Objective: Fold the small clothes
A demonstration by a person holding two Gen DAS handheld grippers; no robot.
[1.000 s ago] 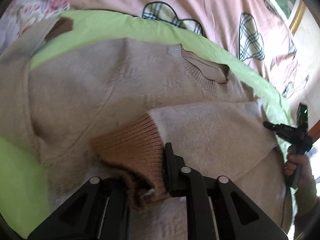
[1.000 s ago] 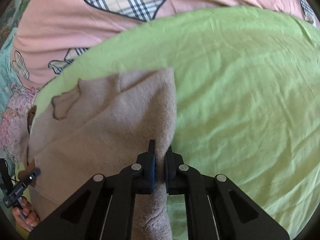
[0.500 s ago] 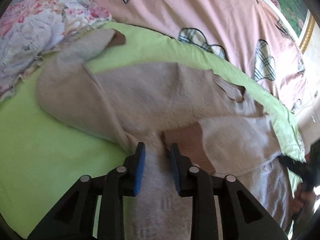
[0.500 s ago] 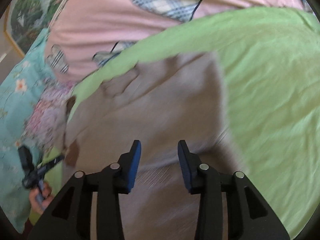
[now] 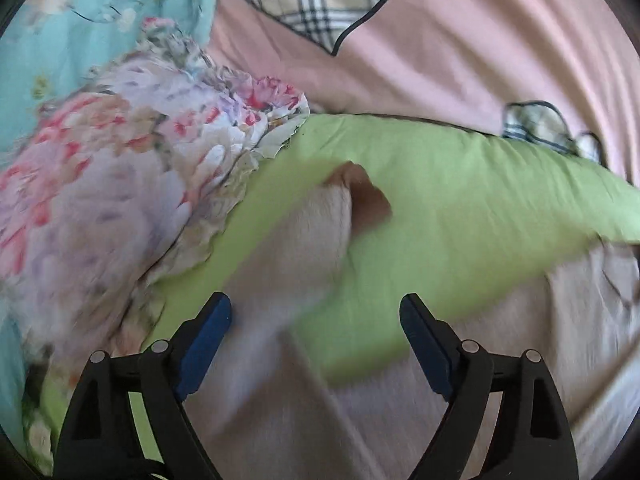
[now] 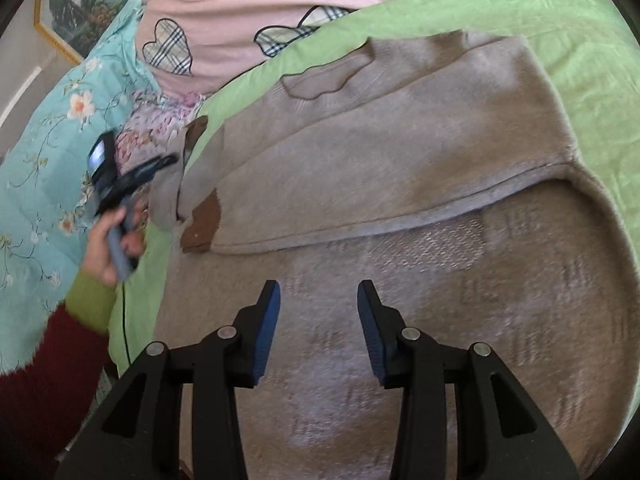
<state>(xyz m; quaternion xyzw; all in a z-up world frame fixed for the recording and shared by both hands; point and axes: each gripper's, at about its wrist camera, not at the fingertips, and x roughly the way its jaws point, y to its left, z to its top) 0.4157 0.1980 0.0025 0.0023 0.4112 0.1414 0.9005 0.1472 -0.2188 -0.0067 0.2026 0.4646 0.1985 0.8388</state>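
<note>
A beige knit sweater (image 6: 400,184) lies on a green sheet (image 6: 580,40). One sleeve is folded across its chest, its brown cuff (image 6: 204,222) at the left. The other sleeve (image 5: 304,240) stretches away over the sheet, ending in a brown cuff (image 5: 370,200). My left gripper (image 5: 316,316) hovers above that sleeve, jaws opening wide, nothing pressed between them. It also shows in the right wrist view as the left gripper (image 6: 120,176), gripped by a hand (image 6: 108,248). My right gripper (image 6: 319,300) stands open above the sweater's lower body, holding nothing.
A floral quilt (image 5: 100,180) bunches at the left beside the sleeve. A turquoise flowered blanket (image 6: 48,152) lies beyond it. A pink cover with plaid hearts (image 5: 440,40) spreads behind the green sheet. A framed picture (image 6: 80,4) hangs at the far left.
Both grippers let go of the sweater and opened. The left one swung left toward the outstretched sleeve. The right one shifted left over the sweater's body.
</note>
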